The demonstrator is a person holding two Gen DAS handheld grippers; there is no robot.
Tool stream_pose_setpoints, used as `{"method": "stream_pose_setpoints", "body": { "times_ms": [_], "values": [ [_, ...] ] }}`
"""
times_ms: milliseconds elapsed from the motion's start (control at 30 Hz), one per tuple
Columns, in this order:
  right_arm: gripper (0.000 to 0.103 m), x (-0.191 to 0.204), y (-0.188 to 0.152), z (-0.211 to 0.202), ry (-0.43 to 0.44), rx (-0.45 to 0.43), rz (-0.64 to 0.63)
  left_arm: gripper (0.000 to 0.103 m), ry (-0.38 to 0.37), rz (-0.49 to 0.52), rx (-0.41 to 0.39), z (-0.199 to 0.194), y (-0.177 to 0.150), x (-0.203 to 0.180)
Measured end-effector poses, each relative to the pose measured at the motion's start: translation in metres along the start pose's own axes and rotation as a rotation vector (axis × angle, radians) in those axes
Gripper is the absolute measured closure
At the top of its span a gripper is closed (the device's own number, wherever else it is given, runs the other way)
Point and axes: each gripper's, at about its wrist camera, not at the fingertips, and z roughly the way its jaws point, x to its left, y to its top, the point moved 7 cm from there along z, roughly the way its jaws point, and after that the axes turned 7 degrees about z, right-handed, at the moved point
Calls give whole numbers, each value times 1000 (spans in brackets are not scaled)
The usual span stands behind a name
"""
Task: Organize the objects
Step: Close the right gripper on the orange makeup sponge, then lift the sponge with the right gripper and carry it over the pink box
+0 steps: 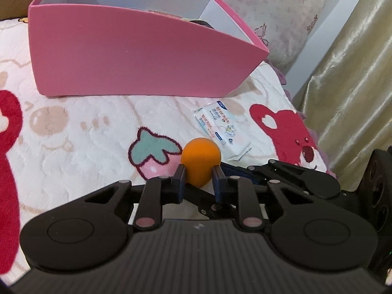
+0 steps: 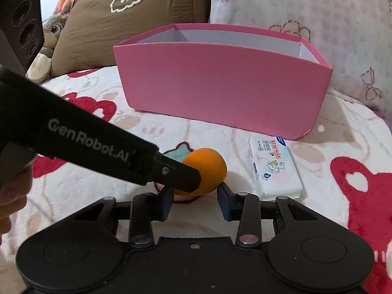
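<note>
Left tongs (image 1: 199, 171) clamp the orange ball (image 1: 201, 158) on the blanket (image 1: 85, 132). Right tongs (image 2: 194, 197) sit part open around it, not visibly pressing. Tissue pack (image 2: 274, 169) lies beside. Pink box (image 2: 220, 78) awaits both; its contents are mostly hidden.

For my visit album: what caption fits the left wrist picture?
Left gripper shut on an orange ball, tissue pack beside it, pink box behind.

Both wrist cameras sit low, close over the blanket (image 1: 73, 127), angled downward toward the pink box (image 1: 137, 56) farther off. They share the orange ball (image 2: 205, 171) and tissue pack (image 2: 274, 169) (the right view also catches the left gripper (image 2: 188, 181)).
</note>
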Motion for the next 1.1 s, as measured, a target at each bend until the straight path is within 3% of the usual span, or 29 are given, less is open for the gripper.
{"method": "stream_pose_setpoints", "body": {
  "times_ms": [233, 433, 700, 1100],
  "values": [
    [60, 9, 7, -22, -4, 10, 2, 82, -1, 34, 32, -23, 2, -14],
    [60, 20, 13, -47, -11, 17, 4, 82, 9, 11, 110, -46, 8, -27],
    [60, 33, 33, -79, 15, 0, -3, 82, 37, 79, 111, -81, 20, -46],
    [60, 43, 65, -97, 64, -24, 0, 82, 71, 81, 49, -119, 45, -55]
  ]
}}
